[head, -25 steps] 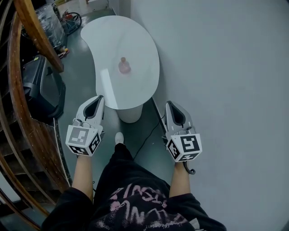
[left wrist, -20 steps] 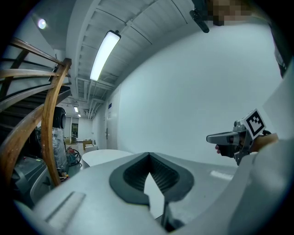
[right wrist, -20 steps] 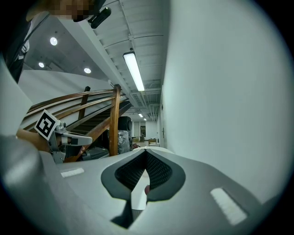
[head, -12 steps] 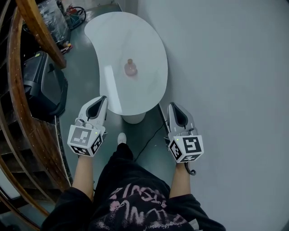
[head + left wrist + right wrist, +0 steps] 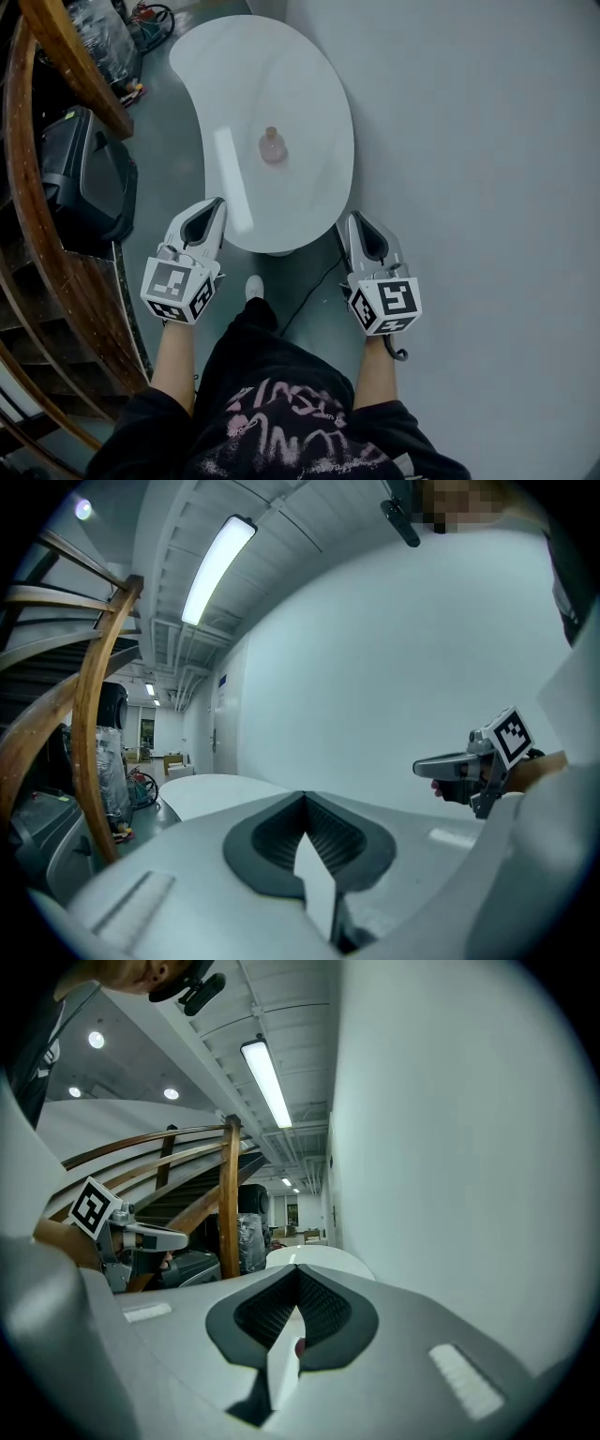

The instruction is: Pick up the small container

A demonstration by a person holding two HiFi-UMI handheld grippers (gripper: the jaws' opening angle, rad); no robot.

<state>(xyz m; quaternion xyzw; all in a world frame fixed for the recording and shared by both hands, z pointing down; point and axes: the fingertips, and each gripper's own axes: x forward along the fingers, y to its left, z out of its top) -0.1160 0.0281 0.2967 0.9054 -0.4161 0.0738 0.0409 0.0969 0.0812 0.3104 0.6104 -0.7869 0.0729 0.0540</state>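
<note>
Small container (image 5: 272, 146) upright on white table (image 5: 314, 103), neck up

Dim; ceiling tube (image 5: 217, 569) glares off table (image 5: 300, 112); edges warped, perhaps vignetted.

The table (image 5: 309, 84) is bare around the small container (image 5: 273, 145). A wall (image 5: 469, 141) flanks its right; a wooden railing (image 5: 70, 56) crowds the left.

Location: hall of an office-type building. Indicators: curved wooden stair rail (image 5: 56, 56) at left, bare white wall (image 5: 469, 141) at right, grey floor (image 5: 169, 159), ceiling strip light (image 5: 217, 567), plastic-wrapped goods (image 5: 98, 33) far left.
</note>
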